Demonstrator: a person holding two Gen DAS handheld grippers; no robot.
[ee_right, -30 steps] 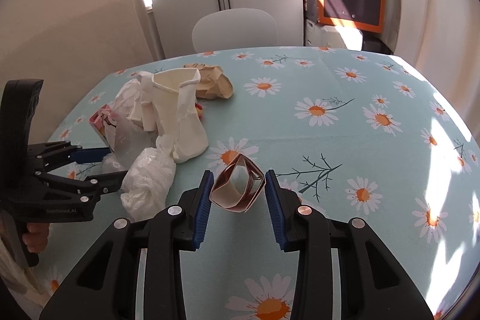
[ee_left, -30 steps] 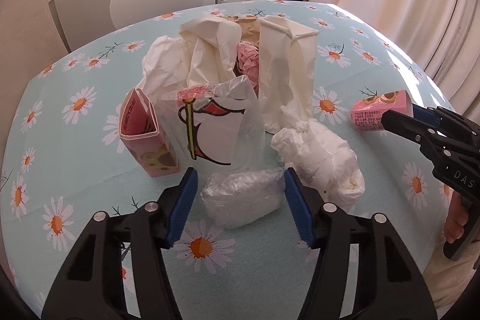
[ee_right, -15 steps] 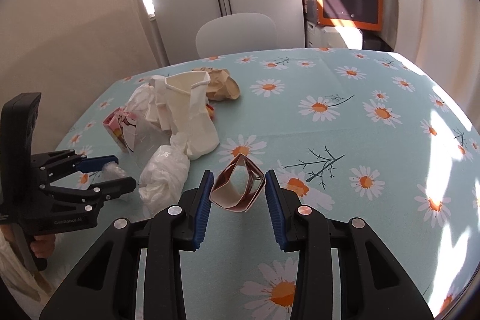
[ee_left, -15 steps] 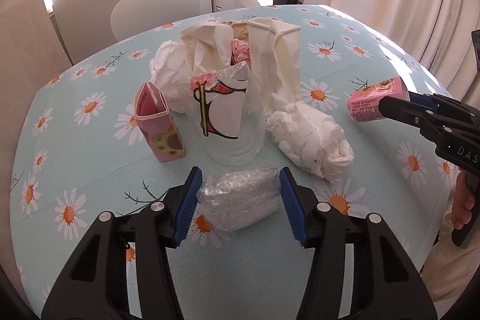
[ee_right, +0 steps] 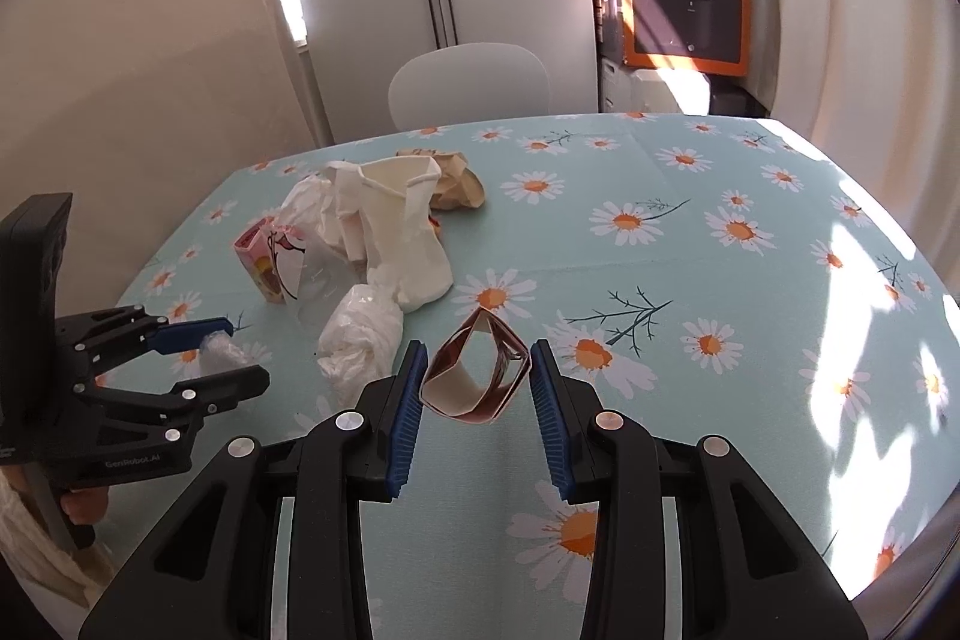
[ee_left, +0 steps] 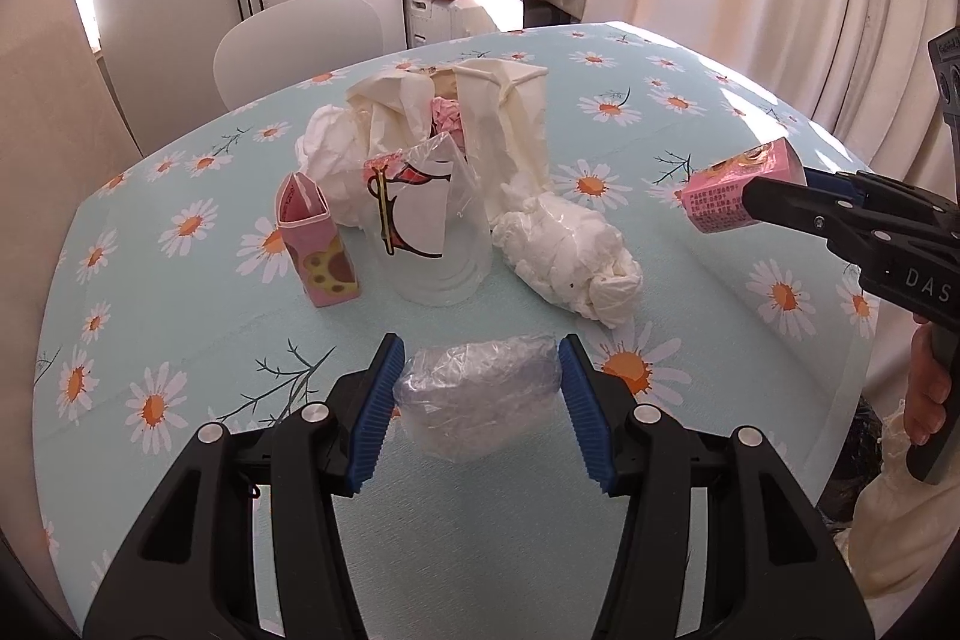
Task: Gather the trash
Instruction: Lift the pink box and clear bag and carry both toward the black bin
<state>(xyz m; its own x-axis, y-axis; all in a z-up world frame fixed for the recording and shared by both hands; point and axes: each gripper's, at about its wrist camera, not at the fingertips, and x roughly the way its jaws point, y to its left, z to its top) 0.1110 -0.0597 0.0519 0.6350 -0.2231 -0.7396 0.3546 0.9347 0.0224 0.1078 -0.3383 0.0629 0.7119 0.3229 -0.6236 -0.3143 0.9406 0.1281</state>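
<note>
My left gripper is shut on a crumpled clear plastic wad, held above the daisy tablecloth. My right gripper is shut on a squashed pink drink carton, seen open end first; from the left wrist view that carton hangs at the right. Farther back on the table lies a trash pile: an upright pink carton, a clear printed plastic cup, a white tissue bundle, a cream paper bag and white crumpled paper.
A crumpled brown paper bag lies behind the pile. A white chair stands at the table's far side, an orange box beyond it. Curtains hang to the right. A hand holds the right gripper's handle.
Both grippers have drawn back from the pile and risen a little, each keeping its load. The pile now looks farther away in both views.
</note>
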